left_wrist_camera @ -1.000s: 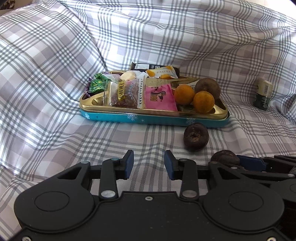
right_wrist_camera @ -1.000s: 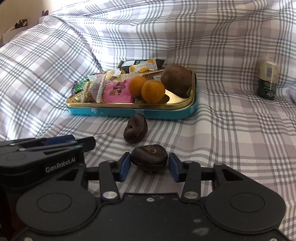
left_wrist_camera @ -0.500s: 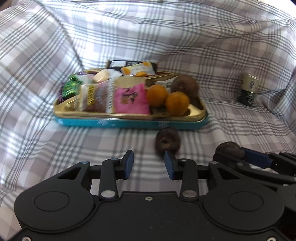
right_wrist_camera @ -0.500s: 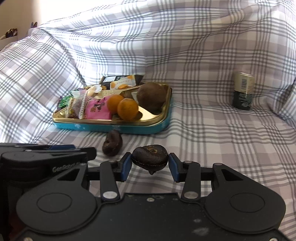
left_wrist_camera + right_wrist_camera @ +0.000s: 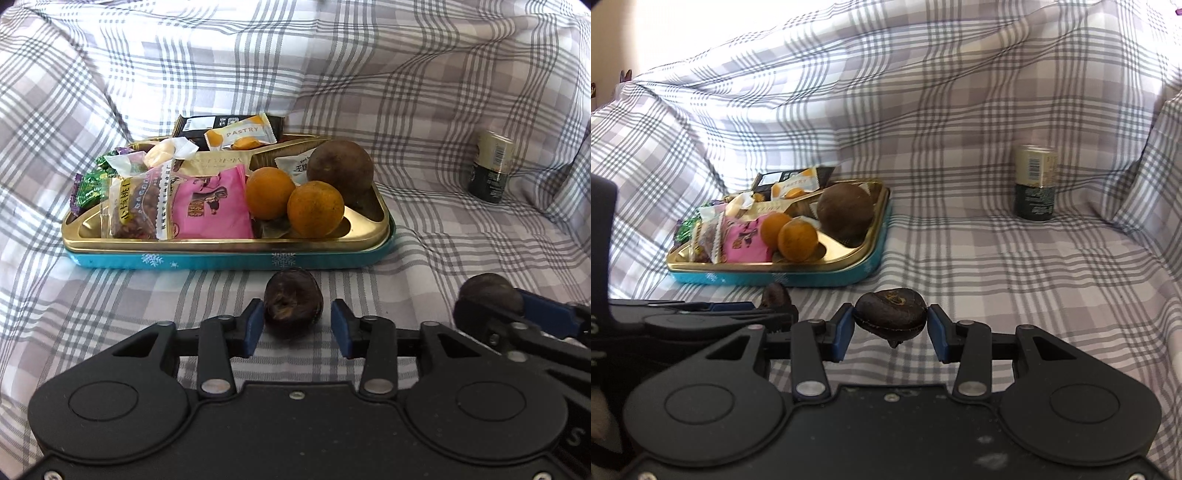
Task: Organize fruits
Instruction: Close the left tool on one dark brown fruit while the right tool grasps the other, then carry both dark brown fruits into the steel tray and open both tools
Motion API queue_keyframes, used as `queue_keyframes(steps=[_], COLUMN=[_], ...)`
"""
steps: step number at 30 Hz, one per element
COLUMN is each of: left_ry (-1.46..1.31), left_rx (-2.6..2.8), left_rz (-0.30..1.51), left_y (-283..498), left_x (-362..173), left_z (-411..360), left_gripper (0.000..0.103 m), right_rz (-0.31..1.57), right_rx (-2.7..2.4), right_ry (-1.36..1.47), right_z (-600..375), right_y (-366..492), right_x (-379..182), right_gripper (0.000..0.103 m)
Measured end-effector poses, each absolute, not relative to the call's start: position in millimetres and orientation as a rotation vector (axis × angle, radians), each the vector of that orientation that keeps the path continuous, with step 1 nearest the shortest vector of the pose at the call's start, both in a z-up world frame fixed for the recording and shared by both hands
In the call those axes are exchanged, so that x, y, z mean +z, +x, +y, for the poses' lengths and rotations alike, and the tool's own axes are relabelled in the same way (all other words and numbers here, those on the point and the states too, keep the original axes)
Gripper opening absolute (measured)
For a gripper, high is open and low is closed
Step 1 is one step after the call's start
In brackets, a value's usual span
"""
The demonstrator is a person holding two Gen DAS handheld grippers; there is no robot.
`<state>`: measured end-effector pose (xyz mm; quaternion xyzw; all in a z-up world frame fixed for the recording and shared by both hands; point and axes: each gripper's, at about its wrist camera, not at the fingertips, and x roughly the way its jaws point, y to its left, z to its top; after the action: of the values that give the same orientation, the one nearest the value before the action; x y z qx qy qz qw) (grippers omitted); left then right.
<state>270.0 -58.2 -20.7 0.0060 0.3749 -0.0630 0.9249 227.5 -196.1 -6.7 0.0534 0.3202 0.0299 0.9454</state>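
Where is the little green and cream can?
The can stands upright on the plaid cloth at the far right in both views, well apart from the tray of fruit and snacks, near the fold of the cloth.

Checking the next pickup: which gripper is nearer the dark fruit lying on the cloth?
Left. The left gripper brackets the dark fruit; the right gripper, off to its right, holds another fruit.

Bright daylight from upper left, blown out at right-wrist view's top-left corner. Glare on gold tray (image 5: 225, 244) rim. Soft shadows, fisheye warp at edges, slight blur.
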Motion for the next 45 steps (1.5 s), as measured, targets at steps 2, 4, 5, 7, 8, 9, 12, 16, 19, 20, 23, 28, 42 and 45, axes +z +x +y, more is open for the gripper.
queue_keyframes(steps=[2, 4, 5, 7, 8, 9, 12, 16, 19, 20, 23, 28, 42, 45], left_ry=[0.017, 0.018, 0.018, 0.031, 0.038, 0.040, 0.032, -0.006, -0.013, -0.012, -0.028, -0.025, 0.001, -0.001], left_rx=[-0.123, -0.125, -0.124, -0.117, -0.116, -0.118, -0.125, -0.137, -0.124, -0.121, -0.118, -0.115, -0.139, -0.145], left_rz=[0.774, 0.785, 0.790, 0.774, 0.769, 0.765, 0.761, 0.758, 0.742, 0.736, 0.727, 0.711, 0.668, 0.655], left_y=[273.4, 276.6, 278.4, 278.6, 278.5, 279.0, 279.7, 276.6, 268.8, 264.7, 249.9, 215.4, 99.6, 75.0], left_x=[-23.1, -25.9, -27.4, -28.5, -29.2, -29.4, -29.9, -26.7, -19.8, -16.2, -3.5, 18.0, 43.2, 42.9], left_z=[-60.2, -60.4, -60.5, -60.7, -60.9, -61.3, -60.0, -55.8, -53.6, -52.5, -47.2, -40.1, -21.4, -20.0], left_gripper=[0.052, 0.052, 0.052, 0.052, 0.052, 0.052, 0.050, 0.045, 0.045, 0.045, 0.045, 0.045, 0.045, 0.045], right_rz=[0.650, 0.651, 0.652, 0.653, 0.653, 0.653, 0.655, 0.650, 0.632, 0.625, 0.600, 0.547, 0.518, 0.508], right_rx=[0.057, 0.057, 0.056, 0.056, 0.056, 0.057, 0.056, 0.060, 0.060, 0.062, 0.068, 0.084, 0.074, 0.075], right_ry=[0.110, 0.116, 0.116, 0.113, 0.113, 0.112, 0.109, 0.106, 0.102, 0.102, 0.108, 0.111, 0.140, 0.141], right_z=[-197.7, -199.0, -199.3, -199.3, -199.2, -199.3, -199.0, -197.0, -196.2, -196.4, -197.3, -198.0, -214.4, -217.0], right_y=[227.6, 228.0, 228.2, 228.3, 228.3, 228.2, 228.3, 227.4, 224.5, 223.5, 218.8, 206.7, 93.9, 59.1], right_x=[-6.4, -6.2, -6.1, -6.2, -6.4, -6.6, -7.2, -7.7, -7.6, -7.6, -6.5, -2.5, 14.4, 16.7], right_gripper=[0.044, 0.044, 0.044, 0.044, 0.044, 0.044, 0.044, 0.044, 0.044, 0.044, 0.044, 0.044, 0.044, 0.044])
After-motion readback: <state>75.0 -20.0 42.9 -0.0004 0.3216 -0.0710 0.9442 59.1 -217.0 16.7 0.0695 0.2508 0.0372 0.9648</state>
